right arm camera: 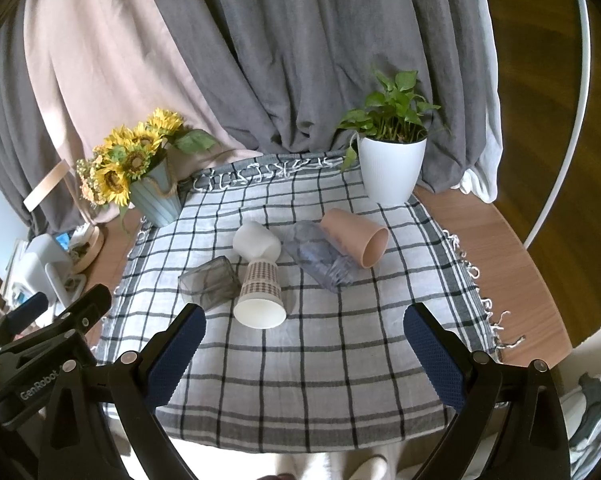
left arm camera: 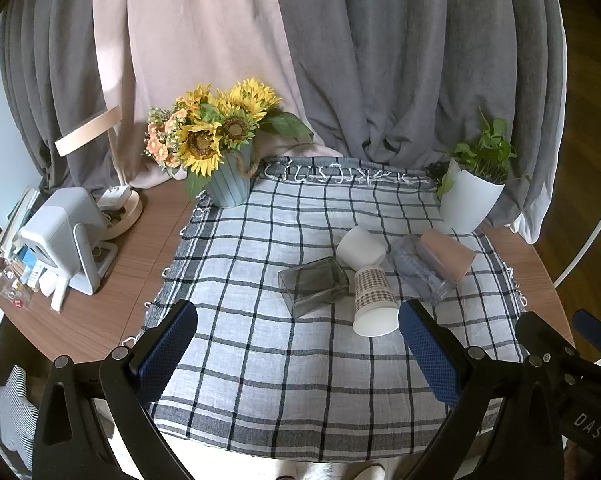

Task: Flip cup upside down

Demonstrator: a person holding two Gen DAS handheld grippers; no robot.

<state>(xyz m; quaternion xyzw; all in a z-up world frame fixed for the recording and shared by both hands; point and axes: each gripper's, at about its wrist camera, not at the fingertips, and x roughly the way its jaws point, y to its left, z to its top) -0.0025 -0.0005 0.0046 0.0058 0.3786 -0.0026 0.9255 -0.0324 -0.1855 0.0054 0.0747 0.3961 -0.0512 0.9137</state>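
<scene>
Five cups lie on their sides in a cluster on the checked cloth (right arm camera: 320, 360), and we have turned none of them over yet. Working down from the largest: the clear ribbed tumbler (right arm camera: 320, 258) lies touching the pink cup (right arm camera: 354, 240), the smoky square glass (right arm camera: 208, 282) sits to the left, the checked paper cup (right arm camera: 260, 294) points its mouth at us, and the white cup (right arm camera: 256, 240) lies just behind it. Both tools hover short of the cluster, empty: our left gripper (left arm camera: 298, 336) and right gripper (right arm camera: 304, 340) have their blue pads spread wide. We judge the paper cup the easiest start. We should close lightly across its sides, since thin paper crushes, then lift clear of its neighbours before rolling the wrist and setting the rim flat.
</scene>
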